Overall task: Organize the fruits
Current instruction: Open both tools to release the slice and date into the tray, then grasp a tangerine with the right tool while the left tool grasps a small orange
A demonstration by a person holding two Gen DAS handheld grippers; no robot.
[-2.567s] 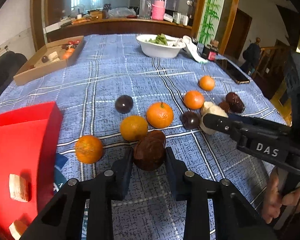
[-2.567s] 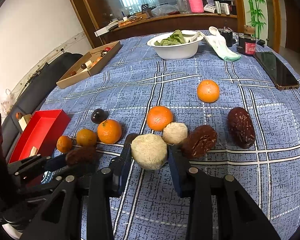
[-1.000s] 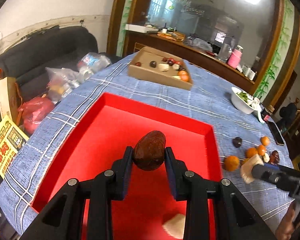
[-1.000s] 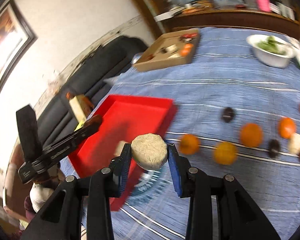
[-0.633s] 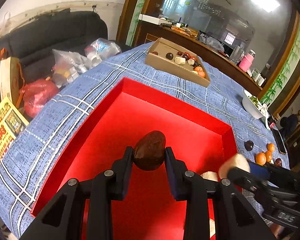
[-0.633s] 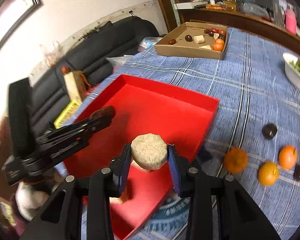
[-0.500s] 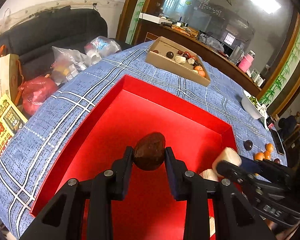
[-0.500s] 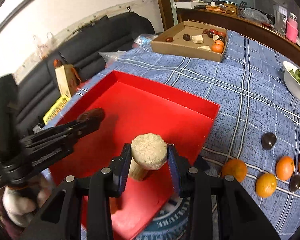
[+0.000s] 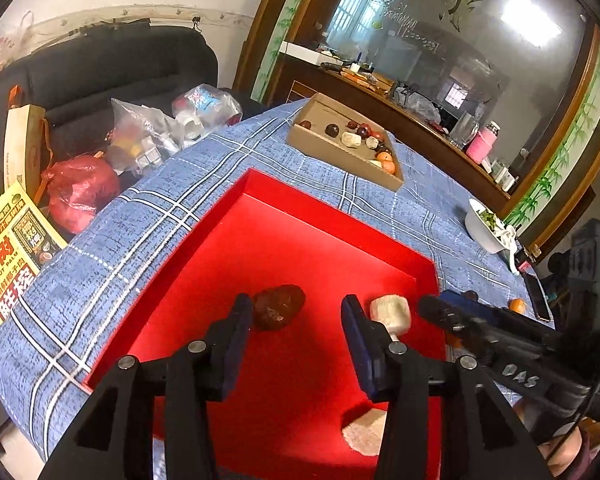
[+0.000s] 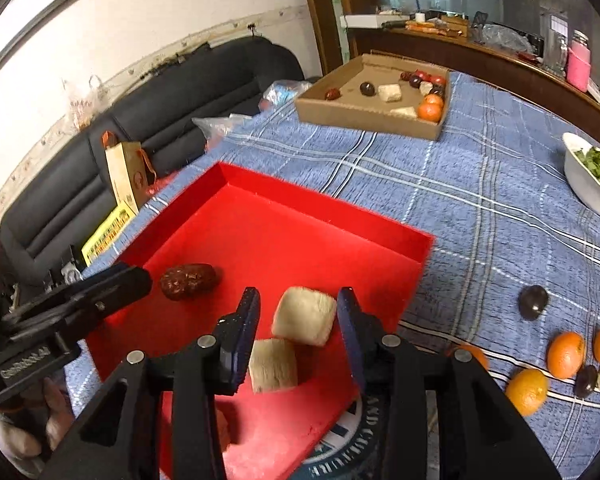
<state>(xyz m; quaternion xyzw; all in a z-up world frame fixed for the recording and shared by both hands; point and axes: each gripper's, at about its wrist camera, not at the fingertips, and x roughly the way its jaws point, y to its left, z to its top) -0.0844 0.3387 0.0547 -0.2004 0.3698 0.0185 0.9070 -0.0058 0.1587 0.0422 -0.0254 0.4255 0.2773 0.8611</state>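
Blue checked cloth (image 10: 480,184) covered the table, with a dark sofa (image 10: 172,92) against the wall behind it and a wooden sideboard (image 10: 480,52) further back. At the near edge sat the red tray (image 9: 324,216), and both of our grippers hung over it. Our left gripper (image 9: 296,320) had just been opening; its jaws stood apart, and the brown wrinkled date (image 9: 278,306) lay on the tray floor at about 11 o'clock of the gap, just beside the left finger, whether touching it we could not tell. Our right gripper (image 10: 298,320) had also just been opening a little; the pale rough block (image 10: 305,315) sat between its jaws with a slim gap showing on each side, so we read it as released. A second pale block (image 10: 274,365) rested just below it, at 7 o'clock, partly behind the left finger. At 1 o'clock across the table stood a cardboard box (image 10: 364,114) already holding mixed fruit. Out at 3 o'clock, on the bare cloth, waited several oranges (image 10: 566,354) and a dark plum-like fruit (image 10: 533,302), while a white bowl (image 10: 584,188) of greens stood further off
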